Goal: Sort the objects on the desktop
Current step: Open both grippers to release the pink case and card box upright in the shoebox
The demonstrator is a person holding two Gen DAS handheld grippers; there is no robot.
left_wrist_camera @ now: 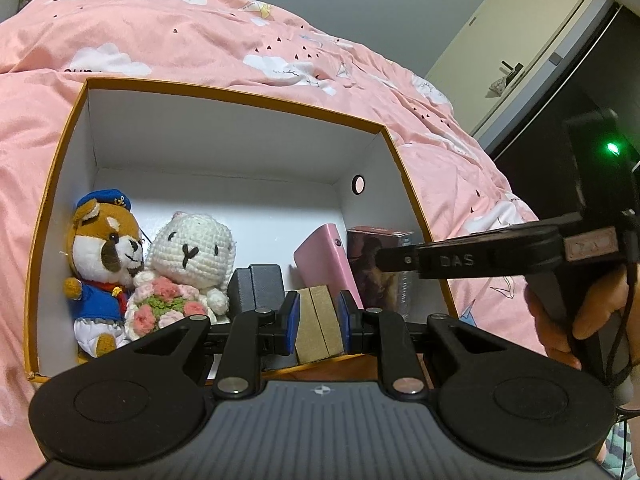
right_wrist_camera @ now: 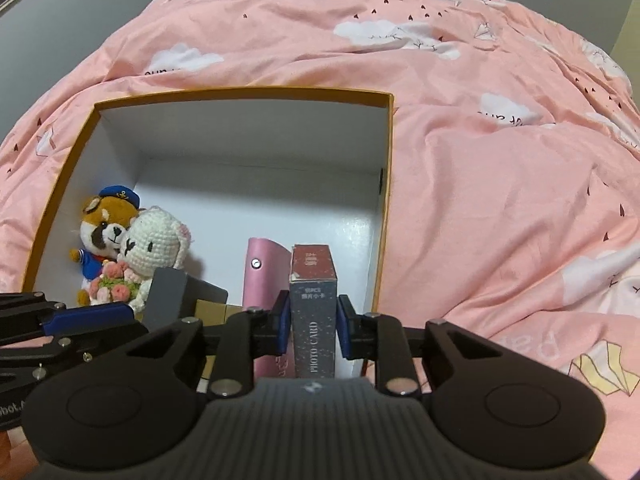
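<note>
An orange box (left_wrist_camera: 240,94) (right_wrist_camera: 240,91) with a white inside lies on the bed. At its near wall my left gripper (left_wrist_camera: 318,318) is shut on a small brown cardboard box (left_wrist_camera: 318,332) (right_wrist_camera: 210,312), blue pads against both sides. My right gripper (right_wrist_camera: 313,320) is shut on an upright dark "PHOTO CARD" box (right_wrist_camera: 314,312) (left_wrist_camera: 374,264) in the near right corner. From the left wrist view, the right gripper (left_wrist_camera: 394,260) reaches in from the right. The left gripper (right_wrist_camera: 92,316) enters the right wrist view at lower left.
Inside the orange box sit a sailor dog plush (left_wrist_camera: 104,256), a white crochet bunny (left_wrist_camera: 192,252), a black case (left_wrist_camera: 260,286) and a pink case (left_wrist_camera: 324,256) (right_wrist_camera: 264,272). A pink quilt (right_wrist_camera: 480,160) surrounds the box. A hand (left_wrist_camera: 580,312) holds the right gripper.
</note>
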